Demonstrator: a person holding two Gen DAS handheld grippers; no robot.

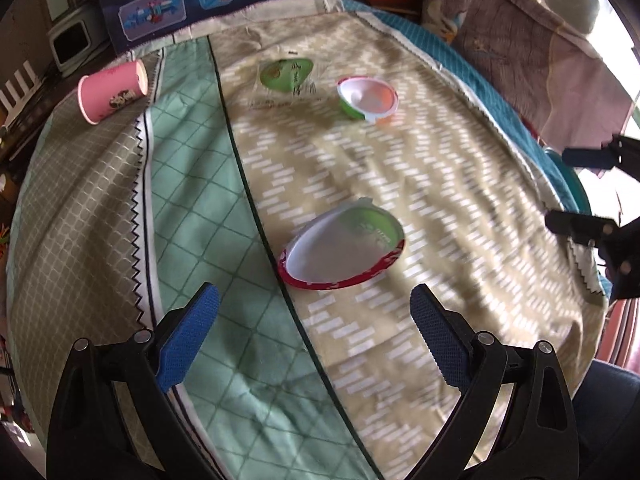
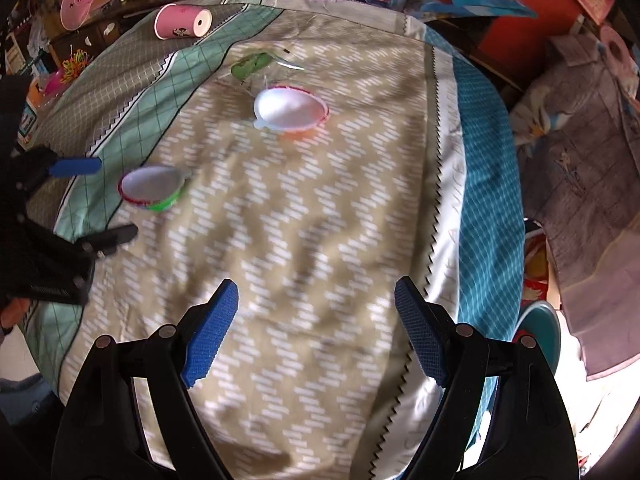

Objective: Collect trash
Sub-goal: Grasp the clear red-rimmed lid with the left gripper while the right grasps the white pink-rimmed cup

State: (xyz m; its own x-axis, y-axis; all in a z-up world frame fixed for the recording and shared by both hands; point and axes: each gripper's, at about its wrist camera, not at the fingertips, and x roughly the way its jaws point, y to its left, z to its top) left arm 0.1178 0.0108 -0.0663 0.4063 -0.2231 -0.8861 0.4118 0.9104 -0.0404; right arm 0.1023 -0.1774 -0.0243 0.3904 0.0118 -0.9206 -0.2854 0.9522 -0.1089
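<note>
Patterned bedspread carries scattered cups; my left gripper and right gripper hang spread, empty, above the near cup.

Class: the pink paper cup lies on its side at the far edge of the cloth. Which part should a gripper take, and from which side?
Probably the cup's side wall: the pink paper cup lies tipped over, so its round body is exposed from above. Come down from overhead with the fingers straddling the body across its axis, near the middle, since the wall tapers toward the base.
</note>
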